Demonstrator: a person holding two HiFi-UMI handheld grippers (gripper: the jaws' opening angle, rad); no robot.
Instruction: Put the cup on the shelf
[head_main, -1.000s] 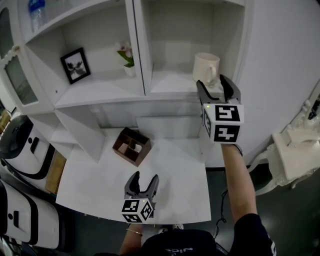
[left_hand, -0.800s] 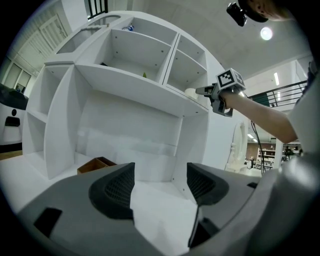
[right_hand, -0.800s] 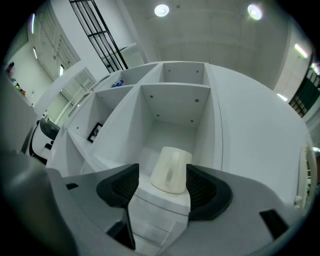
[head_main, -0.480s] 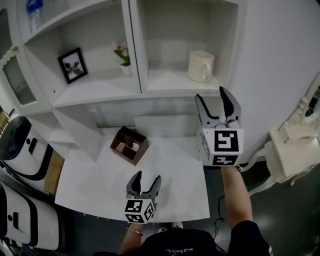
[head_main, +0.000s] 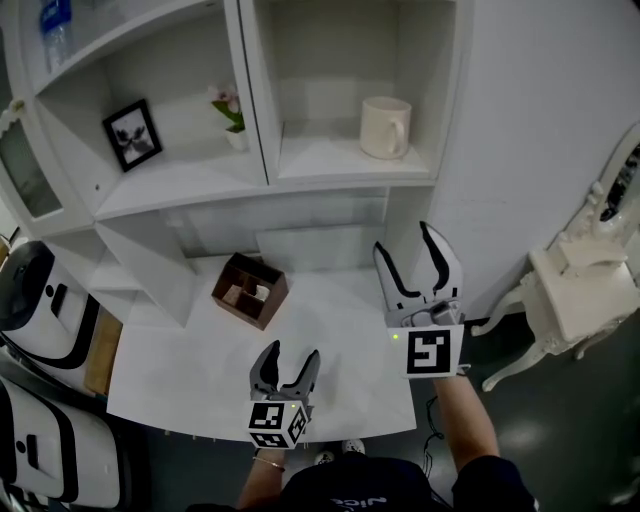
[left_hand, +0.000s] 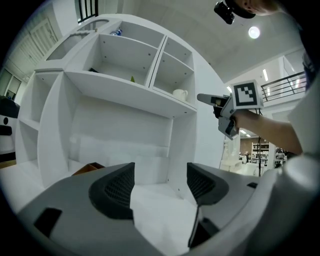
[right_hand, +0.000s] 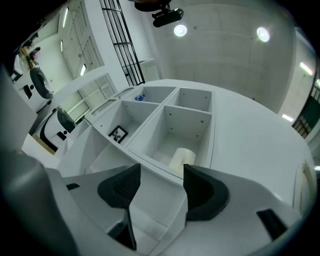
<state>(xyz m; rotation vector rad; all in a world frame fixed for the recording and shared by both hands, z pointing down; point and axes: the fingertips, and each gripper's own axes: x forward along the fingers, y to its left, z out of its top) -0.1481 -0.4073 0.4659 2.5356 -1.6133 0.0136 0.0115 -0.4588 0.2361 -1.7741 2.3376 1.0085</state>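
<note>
While the cup (head_main: 385, 127) stands upright in the right compartment of the shelf (head_main: 340, 168), near its right wall and back from the front edge, neither tool touches it.

Right gripper (head_main: 405, 240): by the table's (head_main: 190, 370) right edge, jaws wide, just been closing slightly, nothing between them.

Left gripper (head_main: 292, 352): over the table's front edge, jaws wide, empty.

Brown box (head_main: 249, 291): on the table, toward its back edge.
</note>
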